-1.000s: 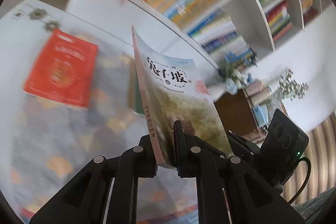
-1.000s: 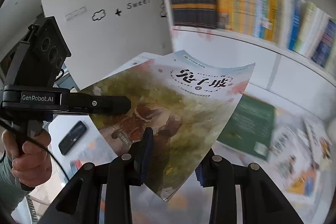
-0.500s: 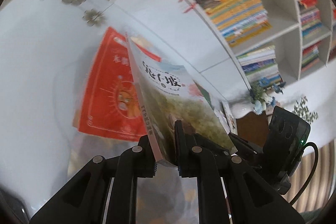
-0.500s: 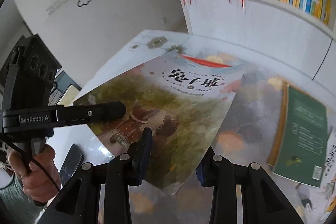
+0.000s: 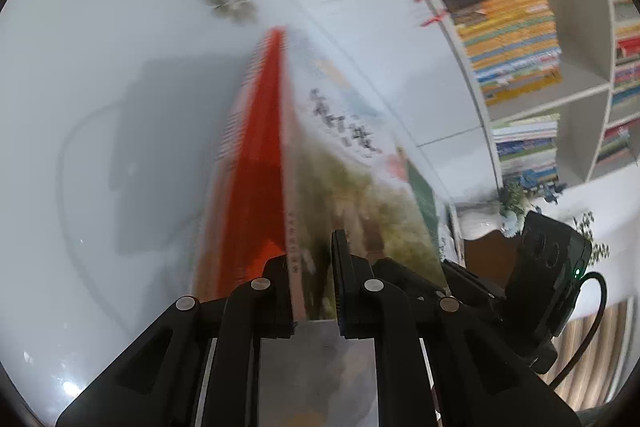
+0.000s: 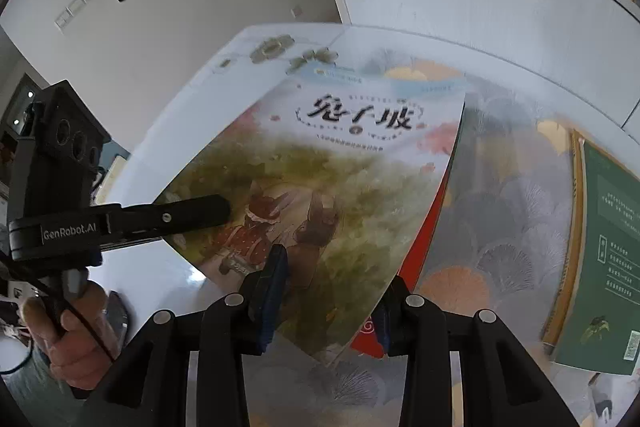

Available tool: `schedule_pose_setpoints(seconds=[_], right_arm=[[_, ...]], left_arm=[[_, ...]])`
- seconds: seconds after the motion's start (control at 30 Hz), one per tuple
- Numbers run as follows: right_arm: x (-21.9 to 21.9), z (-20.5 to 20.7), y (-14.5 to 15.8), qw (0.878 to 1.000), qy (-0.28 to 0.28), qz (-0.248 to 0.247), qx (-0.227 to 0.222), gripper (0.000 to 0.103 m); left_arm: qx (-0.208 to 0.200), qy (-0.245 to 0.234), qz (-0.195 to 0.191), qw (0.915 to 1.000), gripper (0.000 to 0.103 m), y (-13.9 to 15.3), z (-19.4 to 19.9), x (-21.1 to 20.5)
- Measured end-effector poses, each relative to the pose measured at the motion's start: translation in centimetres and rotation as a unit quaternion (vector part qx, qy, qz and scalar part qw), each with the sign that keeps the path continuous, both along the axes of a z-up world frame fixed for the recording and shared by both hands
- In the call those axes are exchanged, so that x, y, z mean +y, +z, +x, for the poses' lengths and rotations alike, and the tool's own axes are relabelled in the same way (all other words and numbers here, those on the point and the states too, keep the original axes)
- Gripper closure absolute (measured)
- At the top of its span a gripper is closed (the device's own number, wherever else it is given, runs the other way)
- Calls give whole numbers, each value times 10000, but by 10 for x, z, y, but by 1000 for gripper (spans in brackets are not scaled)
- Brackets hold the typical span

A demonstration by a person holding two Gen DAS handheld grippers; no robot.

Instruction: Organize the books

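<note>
The left gripper [image 5: 314,283] is pinching the spine edge of the thin illustrated paperback with rabbits on its cover [image 6: 320,187], fingers closed on it. The book is hanging tilted at the frame's centre, low over the flat red book [image 6: 420,247] on the glossy white worktop [image 5: 100,107]. The right gripper [image 6: 326,299] is straddling the paperback's lower corner, fingers spread apart. Judging from the single-edge hold, the floppy cover risks sagging, sliding askew off the red book, or nudging the green book [image 6: 600,247] at right.

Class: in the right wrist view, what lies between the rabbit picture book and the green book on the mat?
Between the rabbit picture book and the green book, the right wrist view shows a red book's edge, then bare patterned mat.
</note>
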State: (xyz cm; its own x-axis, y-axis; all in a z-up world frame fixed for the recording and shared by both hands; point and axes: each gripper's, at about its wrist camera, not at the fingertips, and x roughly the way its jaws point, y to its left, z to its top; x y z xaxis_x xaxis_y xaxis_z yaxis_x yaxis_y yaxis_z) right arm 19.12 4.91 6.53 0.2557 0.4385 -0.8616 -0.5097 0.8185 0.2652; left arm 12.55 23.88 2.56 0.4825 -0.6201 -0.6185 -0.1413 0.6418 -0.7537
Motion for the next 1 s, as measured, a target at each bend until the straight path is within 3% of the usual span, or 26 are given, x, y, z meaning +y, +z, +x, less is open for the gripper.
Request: schedule_pose_setpoints(seconds=[0.13, 0.23, 0.47, 0.63, 0.77, 0.87, 1.0], right_arm=[[0, 0, -21, 9997, -122, -28, 204, 67], [3, -1, -20, 9999, -65, -91, 90, 67], [9, -2, -21, 9999, -37, -165, 25, 63], [7, 0, -22, 9995, -118, -102, 283, 38], [11, -5, -22, 9990, -104, -302, 297, 32], [3, -9, -21, 9984, -149, -178, 508, 32], [-34, -28, -21, 9964, -358, 47, 770, 32]], left_arm=[[143, 267, -150, 9994, 94, -14, -12, 12], [156, 345, -293, 9989, 94, -17, -17, 18], [117, 372, 143, 9991, 94, -6, -22, 21], [214, 718, 504, 9959, 91, -1, -28, 35], [231, 975, 774, 9919, 91, 6, -40, 46], [158, 971, 933, 9908, 91, 18, -49, 44], [208, 626, 1324, 9890, 68, 29, -52, 24]])
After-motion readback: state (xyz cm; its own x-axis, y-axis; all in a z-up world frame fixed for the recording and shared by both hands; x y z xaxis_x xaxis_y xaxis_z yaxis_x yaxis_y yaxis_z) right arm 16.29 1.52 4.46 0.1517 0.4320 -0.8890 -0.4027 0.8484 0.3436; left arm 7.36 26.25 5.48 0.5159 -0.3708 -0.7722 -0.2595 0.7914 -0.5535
